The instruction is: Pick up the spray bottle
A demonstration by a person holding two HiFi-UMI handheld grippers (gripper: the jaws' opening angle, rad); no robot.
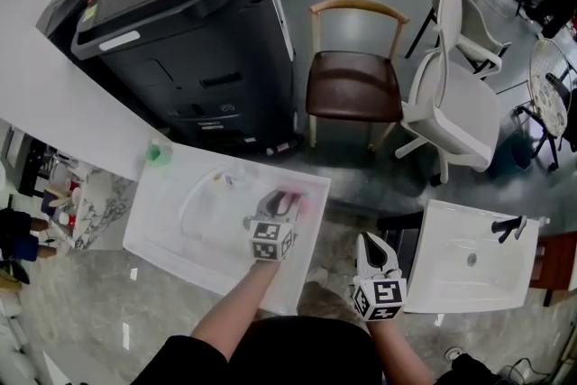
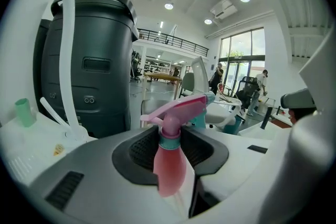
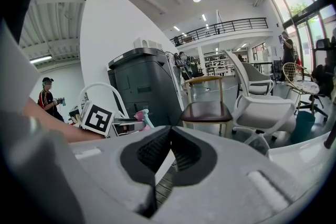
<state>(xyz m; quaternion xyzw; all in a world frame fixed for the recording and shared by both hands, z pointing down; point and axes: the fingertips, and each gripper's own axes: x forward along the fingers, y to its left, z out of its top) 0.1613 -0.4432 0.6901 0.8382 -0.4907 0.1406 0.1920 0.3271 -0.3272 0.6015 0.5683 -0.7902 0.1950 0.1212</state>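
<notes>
A pink spray bottle (image 1: 294, 201) with a teal collar stands upright at the right end of a white sink (image 1: 158, 234). My left gripper (image 1: 281, 205) reaches over that end, and the bottle (image 2: 170, 160) sits between its jaws just below the trigger head. The left pad lies against the bottle, while a thin gap shows on the right side. In the right gripper view the bottle's head (image 3: 140, 115) peeks out beside the left gripper's marker cube (image 3: 98, 118). My right gripper (image 1: 372, 248) hangs lower right, off the sink, with its tips (image 3: 169, 131) together on nothing.
A curved white faucet (image 1: 193, 194) and a green cup (image 1: 160, 153) are on the sink. Behind stands a big dark printer (image 1: 180, 22). A wooden chair (image 1: 353, 81) and white chairs (image 1: 455, 104) are beyond. A second white sink (image 1: 455, 284) with a black faucet (image 1: 509, 226) lies at the right.
</notes>
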